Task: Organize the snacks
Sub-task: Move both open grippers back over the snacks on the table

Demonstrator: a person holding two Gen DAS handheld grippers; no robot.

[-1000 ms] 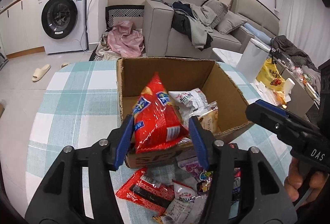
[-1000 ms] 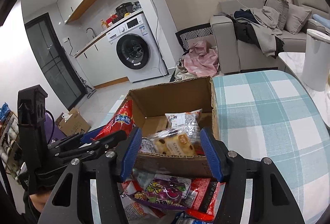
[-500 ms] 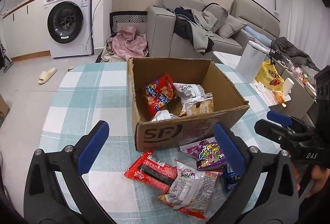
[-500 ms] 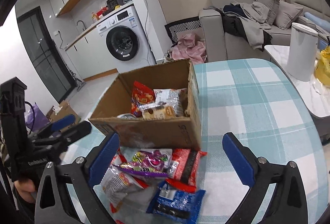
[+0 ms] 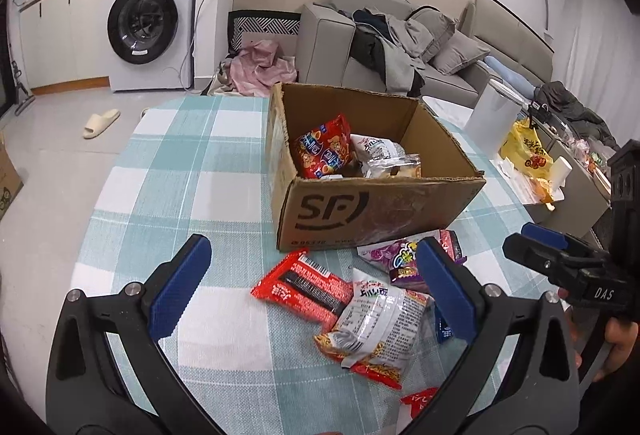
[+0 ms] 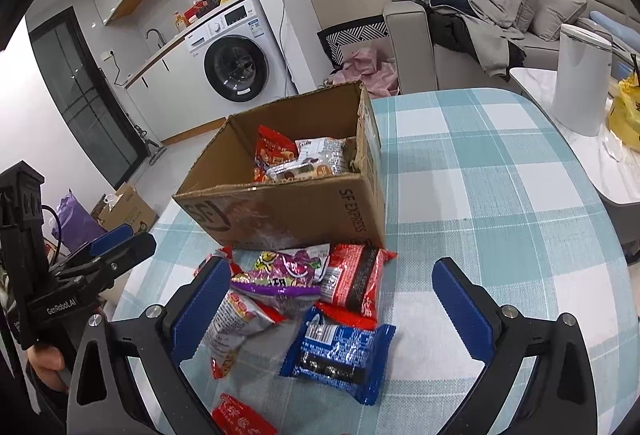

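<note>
Both grippers hover empty over the loose pile, jaws spread wide. The left gripper (image 5: 310, 289) frames the red packet (image 5: 305, 289) and the white-and-silver bag (image 5: 380, 319). The right gripper (image 6: 334, 299) frames the blue packet (image 6: 340, 355) and the purple bag (image 6: 286, 275).

Cardboard box (image 5: 380, 211) sits mid-table, open top. It already holds a red bag (image 5: 323, 149) propped against the left wall, plus pale packets just right of it. The remaining snacks lie on the near side of the box, overlapping, some touching its front wall. Judgement: wide jaws suit picking a flat packet from above; task partly done.

View differences: the left wrist shows the box interior more fully. The right wrist shows the blue packet whole; in the left view it is mostly hidden behind a jaw. The right wrist also shows a second red packet (image 6: 354, 281) beside the purple bag. Checked table (image 6: 500, 195) is bare on the right.
</note>
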